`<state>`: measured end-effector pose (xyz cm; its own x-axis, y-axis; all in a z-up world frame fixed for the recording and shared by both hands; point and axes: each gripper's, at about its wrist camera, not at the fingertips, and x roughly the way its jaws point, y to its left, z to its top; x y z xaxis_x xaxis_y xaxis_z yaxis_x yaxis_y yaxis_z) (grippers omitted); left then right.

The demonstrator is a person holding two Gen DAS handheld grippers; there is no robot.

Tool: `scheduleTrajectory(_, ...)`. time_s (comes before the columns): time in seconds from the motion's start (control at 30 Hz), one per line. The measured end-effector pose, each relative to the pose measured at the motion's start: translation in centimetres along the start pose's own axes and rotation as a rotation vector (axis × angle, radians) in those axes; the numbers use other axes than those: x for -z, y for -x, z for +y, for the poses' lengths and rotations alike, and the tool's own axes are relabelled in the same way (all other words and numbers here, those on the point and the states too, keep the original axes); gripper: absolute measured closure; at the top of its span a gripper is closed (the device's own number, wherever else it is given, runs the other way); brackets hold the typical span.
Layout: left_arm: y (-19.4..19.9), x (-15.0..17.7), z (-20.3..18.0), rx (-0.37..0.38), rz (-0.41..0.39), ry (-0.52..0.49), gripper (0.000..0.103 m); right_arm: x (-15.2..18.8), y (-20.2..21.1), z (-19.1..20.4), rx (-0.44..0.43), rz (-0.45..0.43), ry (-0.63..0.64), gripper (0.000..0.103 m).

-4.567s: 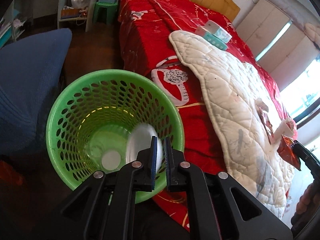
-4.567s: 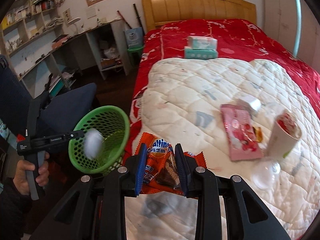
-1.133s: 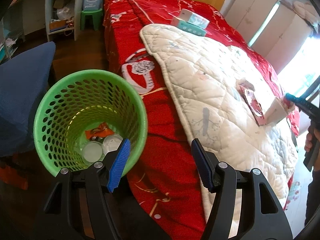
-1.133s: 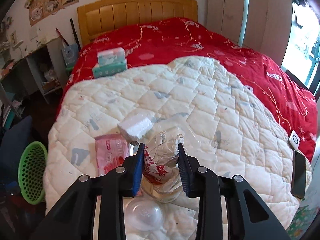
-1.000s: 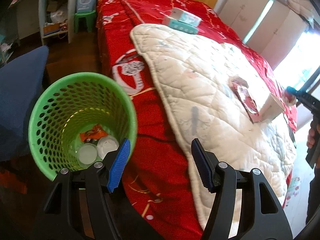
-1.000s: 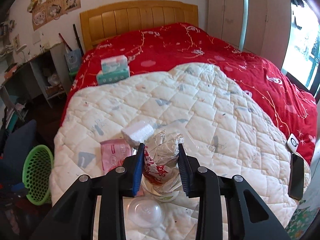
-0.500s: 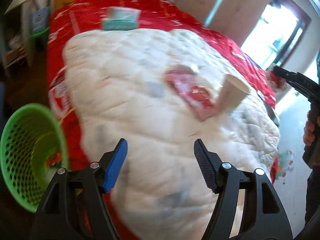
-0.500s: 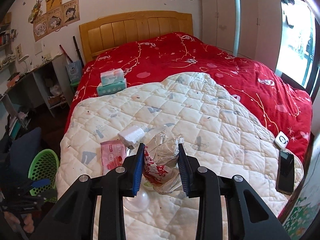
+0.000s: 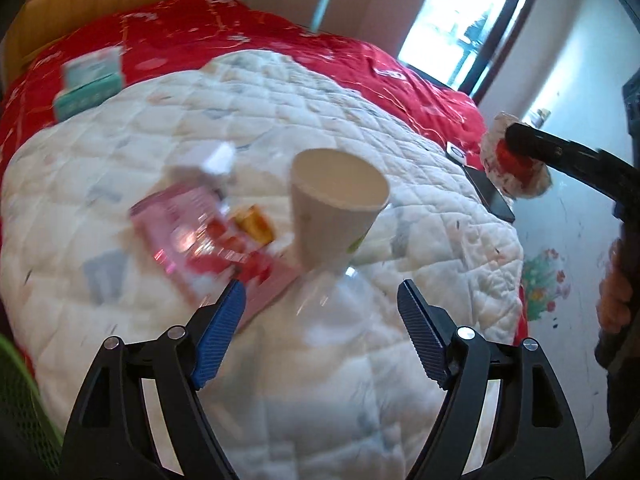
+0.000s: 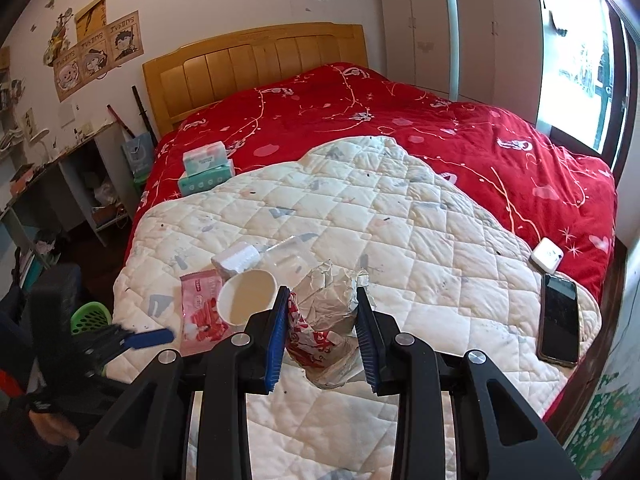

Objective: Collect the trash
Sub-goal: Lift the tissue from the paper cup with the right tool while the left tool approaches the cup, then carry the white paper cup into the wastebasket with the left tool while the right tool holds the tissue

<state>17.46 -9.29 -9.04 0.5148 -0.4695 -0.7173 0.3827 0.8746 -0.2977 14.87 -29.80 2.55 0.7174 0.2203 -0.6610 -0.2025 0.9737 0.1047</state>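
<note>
A: What has the right gripper [image 10: 322, 334] got?
B: Its jaws pinch a crumpled wrapper [image 10: 326, 320], lifted above the white quilt [image 10: 420, 240].
A: And the left gripper [image 9: 320, 336]?
B: Its jaws have just been opening, nothing between them. Beyond stand the paper cup [image 9: 334, 208] and the pink packet [image 9: 200, 236]; farther off, tissue boxes [image 10: 206, 172].

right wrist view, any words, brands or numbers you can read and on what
Wall posters: lettering there, too small to read.
Tissue boxes: print too small to read.
Pink packet: print too small to read.
Crumpled wrapper in the right gripper: red pattern, no legible words.
</note>
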Motion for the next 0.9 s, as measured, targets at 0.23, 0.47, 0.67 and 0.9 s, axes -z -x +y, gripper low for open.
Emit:
scheduleTrajectory(0.23, -4.2, -2.8, -0.8, 0.001, 0.01, -0.02, 0.025, 0.6, -0.1, -1.5, -0.007, 0.003, -0.022, 0.072)
scheduleTrajectory(0.47, -6.6, -3.8, -0.9, 0.013, 0.009, -0.022, 0.03, 1.0, -0.3, -2.3, -0.006, 0.007, -0.038, 0.072)
scheduleTrajectory(0.67, -5.8, -4.2, -1.1, 0.031, -0.056, -0.029, 0.038, 1.5, -0.3, -2.3, -0.008, 0.013, -0.046, 0.072)
scheduleTrajectory(0.9, -0.8, -3.6, -0.4, 0.007, -0.143, -0.005, 0.039, 1.8, 0.6, -1.0, -0.032, 0.0, -0.04, 0.072)
